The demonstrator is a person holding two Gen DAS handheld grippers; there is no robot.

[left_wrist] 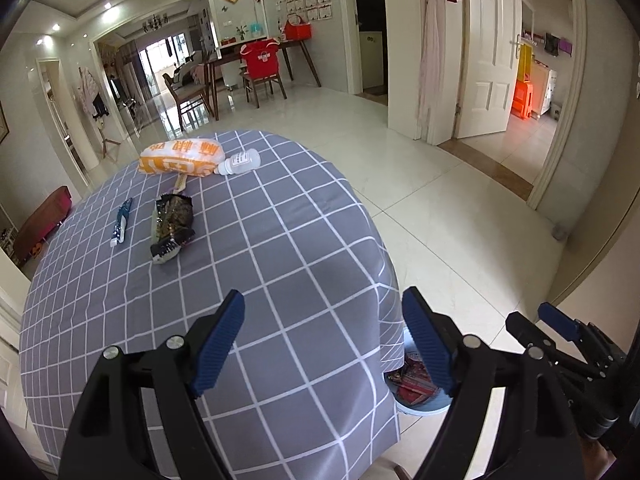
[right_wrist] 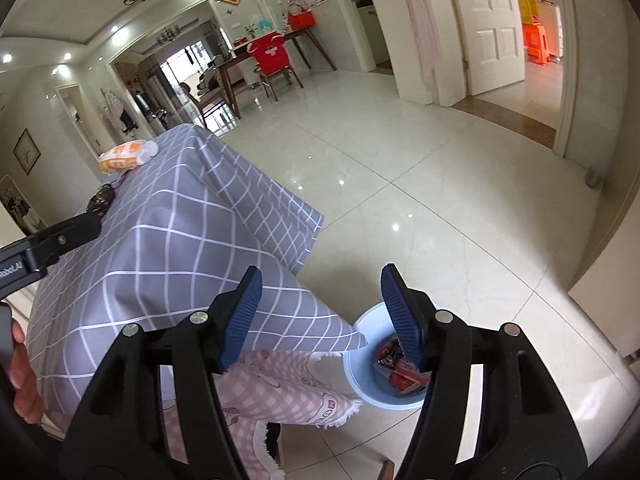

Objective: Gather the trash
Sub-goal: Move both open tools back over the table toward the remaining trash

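Four pieces of trash lie on the grey checked tablecloth (left_wrist: pixel 280 280) in the left wrist view: an orange bag (left_wrist: pixel 180 158) at the far edge, a small white bottle (left_wrist: pixel 240 162) touching its right end, a dark wrapper (left_wrist: pixel 172 224) nearer, a thin blue wrapper (left_wrist: pixel 121 222) to its left; the left gripper (left_wrist: pixel 324 344) hovers over the near edge, jaws spread, empty; only the right wrist view shows the whole pale blue bin (right_wrist: pixel 360 364) on the floor, red wrappers (right_wrist: pixel 400 372) inside; right gripper (right_wrist: pixel 320 320) above it, jaws wide, nothing held.
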